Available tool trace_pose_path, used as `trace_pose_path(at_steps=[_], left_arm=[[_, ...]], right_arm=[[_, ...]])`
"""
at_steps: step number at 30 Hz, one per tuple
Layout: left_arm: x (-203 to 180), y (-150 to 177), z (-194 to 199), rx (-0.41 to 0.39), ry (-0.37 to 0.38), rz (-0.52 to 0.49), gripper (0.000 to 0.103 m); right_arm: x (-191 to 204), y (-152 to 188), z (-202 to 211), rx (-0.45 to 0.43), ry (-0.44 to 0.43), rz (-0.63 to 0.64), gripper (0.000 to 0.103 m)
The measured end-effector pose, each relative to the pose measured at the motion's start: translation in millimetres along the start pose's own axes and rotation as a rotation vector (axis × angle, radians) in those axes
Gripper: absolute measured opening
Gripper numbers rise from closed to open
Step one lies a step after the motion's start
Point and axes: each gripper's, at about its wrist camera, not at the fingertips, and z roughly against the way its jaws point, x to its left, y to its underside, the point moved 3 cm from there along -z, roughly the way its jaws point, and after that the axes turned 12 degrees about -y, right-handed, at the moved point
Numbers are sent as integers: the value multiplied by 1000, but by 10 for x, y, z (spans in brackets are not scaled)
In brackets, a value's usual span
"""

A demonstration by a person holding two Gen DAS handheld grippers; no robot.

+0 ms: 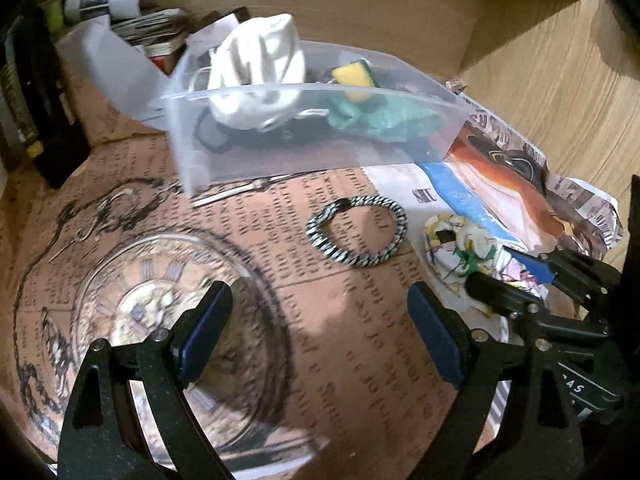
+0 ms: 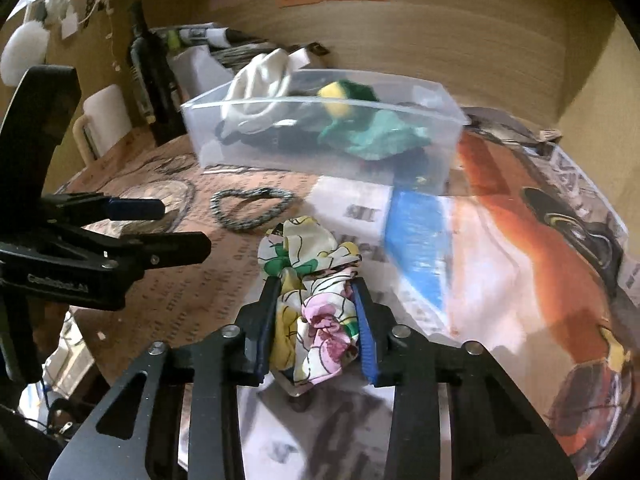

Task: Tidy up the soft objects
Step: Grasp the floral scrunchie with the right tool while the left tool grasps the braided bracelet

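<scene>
A clear plastic bin point(image 1: 256, 152) point(image 2: 224, 136) stands at the back and holds a white cloth point(image 1: 260, 64) point(image 2: 256, 84), a yellow sponge point(image 1: 352, 76) point(image 2: 334, 98) and a teal cloth point(image 1: 384, 118) point(image 2: 372, 140). A black-and-white braided hair tie point(image 1: 358, 230) point(image 2: 252, 206) lies in front of it. My right gripper point(image 2: 316, 292) point(image 1: 506, 268) is shut on a floral scrunchie point(image 2: 316, 316) point(image 1: 460, 248) on the table. My left gripper point(image 1: 318, 300) point(image 2: 184, 226) is open and empty, just short of the braided tie.
The table is covered with printed paper: a clock print point(image 1: 160, 300) on the left, an orange and blue sheet point(image 2: 500, 240) on the right. Dark bottles point(image 2: 150, 72), a white mug point(image 2: 104, 116) and stacked papers point(image 1: 120, 12) stand at back left. Wooden walls point(image 2: 440, 32) enclose the back.
</scene>
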Motion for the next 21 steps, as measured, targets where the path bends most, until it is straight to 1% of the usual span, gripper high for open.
trace_pose_path(at_steps=[6, 9, 11, 12, 15, 16, 17, 21], left_arm=[[-166, -179, -152, 18, 7, 3, 89], [-243, -238, -213, 15, 2, -3, 78], [-271, -257, -247, 4, -20, -18, 64], [-287, -264, -254, -1, -28, -26, 61], [-316, -280, -245, -9, -28, -43, 48], [-321, -282, -235, -11, -26, -50, 40], [-325, -291, -223, -11, -21, -55, 37], [-301, -323, -153, -27, -5, -50, 35]], right_arm=[[-182, -22, 170, -50, 32, -32, 30], [-237, -50, 220, -69, 41, -40, 30], [-263, -69, 250, -81, 44, -42, 30], [-271, -82, 258, -86, 45, -42, 30], [-281, -114, 277, -101, 46, -40, 30], [-284, -127, 283, -106, 46, -40, 30], [-289, -144, 288, -112, 44, -39, 30], [-280, -224, 320, -138, 40, -31, 30]])
